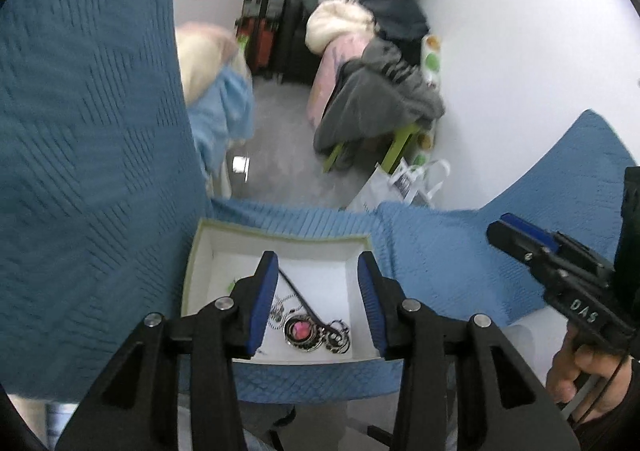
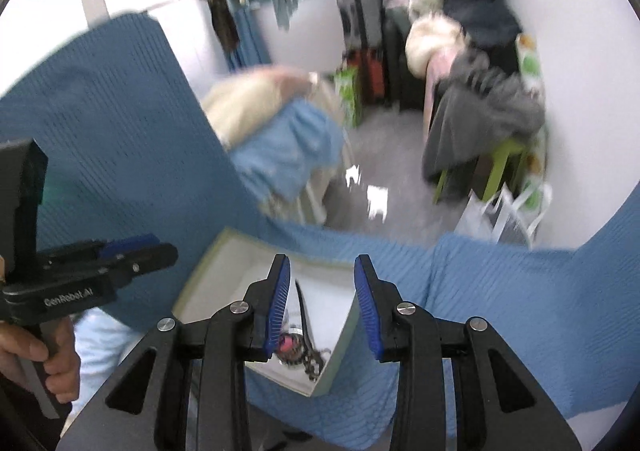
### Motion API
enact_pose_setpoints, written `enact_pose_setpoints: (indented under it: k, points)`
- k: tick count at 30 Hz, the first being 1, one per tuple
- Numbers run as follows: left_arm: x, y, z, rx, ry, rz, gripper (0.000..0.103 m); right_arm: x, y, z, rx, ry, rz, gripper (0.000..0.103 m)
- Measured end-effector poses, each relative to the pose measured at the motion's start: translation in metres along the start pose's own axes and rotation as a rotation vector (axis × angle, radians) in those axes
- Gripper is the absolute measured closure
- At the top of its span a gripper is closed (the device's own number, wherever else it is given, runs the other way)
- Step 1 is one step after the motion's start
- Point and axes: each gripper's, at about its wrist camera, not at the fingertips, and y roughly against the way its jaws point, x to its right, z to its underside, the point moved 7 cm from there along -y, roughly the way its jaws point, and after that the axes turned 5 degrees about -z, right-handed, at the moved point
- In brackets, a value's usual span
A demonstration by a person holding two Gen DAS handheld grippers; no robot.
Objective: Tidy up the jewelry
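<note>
Left wrist view reads "DAS" in white letters, upside down, on the black body of the right claw point(image 1: 505, 228), which comes in from the right edge; its blue pads are seen side-on there, so from that view I cannot tell their gap. Right wrist view reads "GenRobot.AI" in pale letters on the black body of the left claw point(image 2: 162, 247), held at the left by a bare hand point(image 2: 38, 361). The shallow white cardboard box with a pale green rim point(image 1: 280, 236) sits on a light blue quilted cover point(image 1: 440, 263), near both claws. Inside it, toward the near right corner, lies a round silver pendant with a pink stone point(image 1: 301, 329) on a beaded chain, a dark thin cord point(image 1: 298, 297) running from it toward the far left, and a cluster of dark metal rings point(image 1: 338, 337) just beside the pendant on the right. Seen from its own camera, the left claw point(image 1: 318, 301) hangs over the box with its blue pads spread apart and nothing between them. The right claw point(image 2: 322, 305) likewise has its pads apart and grips nothing, poised over the right wall of the box point(image 2: 340, 335). Far behind, the room is blurred: heaped clothes and dark suitcases point(image 1: 268, 19).
</note>
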Motion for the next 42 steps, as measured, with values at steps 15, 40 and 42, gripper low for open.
enact_pose_setpoints:
  k: [15, 40, 42]
  points:
    - [0.017, 0.118, 0.002, 0.202, -0.070, -0.066, 0.061, -0.047, 0.113, 0.004, 0.173, 0.044, -0.055, 0.071]
    - [0.020, 0.103, 0.076, 0.116, -0.034, -0.115, 0.022, -0.039, 0.106, 0.100, 0.063, -0.048, 0.048, 0.055]
    - [0.016, 0.102, 0.077, 0.116, -0.021, -0.131, 0.022, -0.036, 0.106, 0.100, 0.074, -0.048, 0.073, 0.032]
